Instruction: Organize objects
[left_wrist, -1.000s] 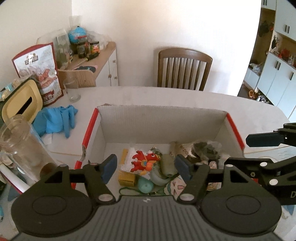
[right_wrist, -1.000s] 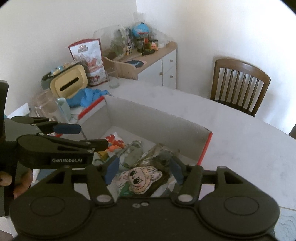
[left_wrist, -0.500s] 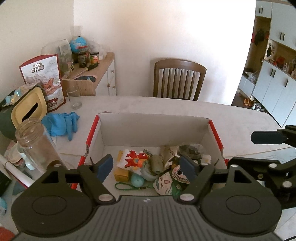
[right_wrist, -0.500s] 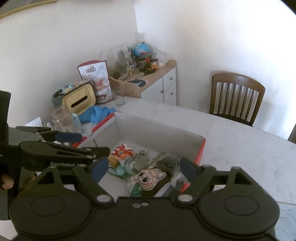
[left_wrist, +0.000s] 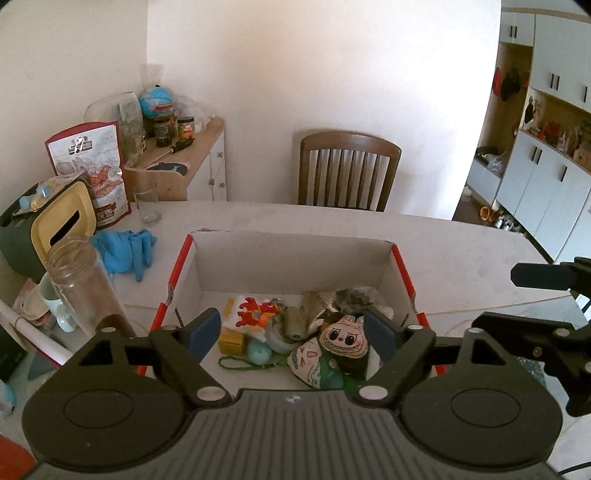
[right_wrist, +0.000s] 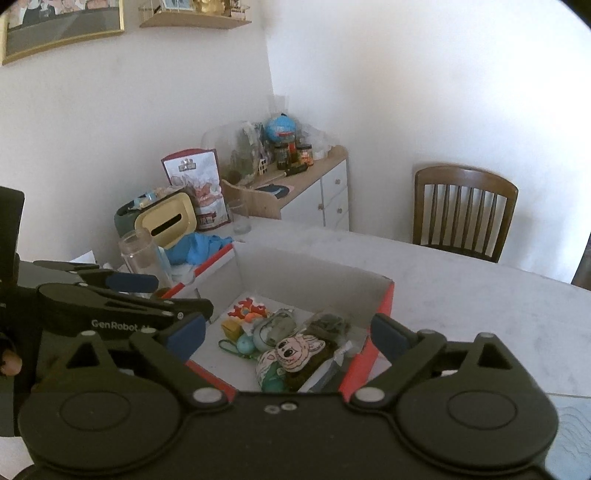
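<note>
2 hand-held grippers, left (left_wrist: 291, 334) & right (right_wrist: 287, 334), jaws opening, empty, above toy-filled box (left_wrist: 291, 258).

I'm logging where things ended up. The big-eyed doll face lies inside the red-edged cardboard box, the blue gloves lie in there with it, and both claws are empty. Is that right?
Not quite. The blue gloves lie on the table outside the cardboard box, to its left in the left wrist view. The doll face does lie inside it. The left claw and right claw are both empty, their jaws opening.
</note>
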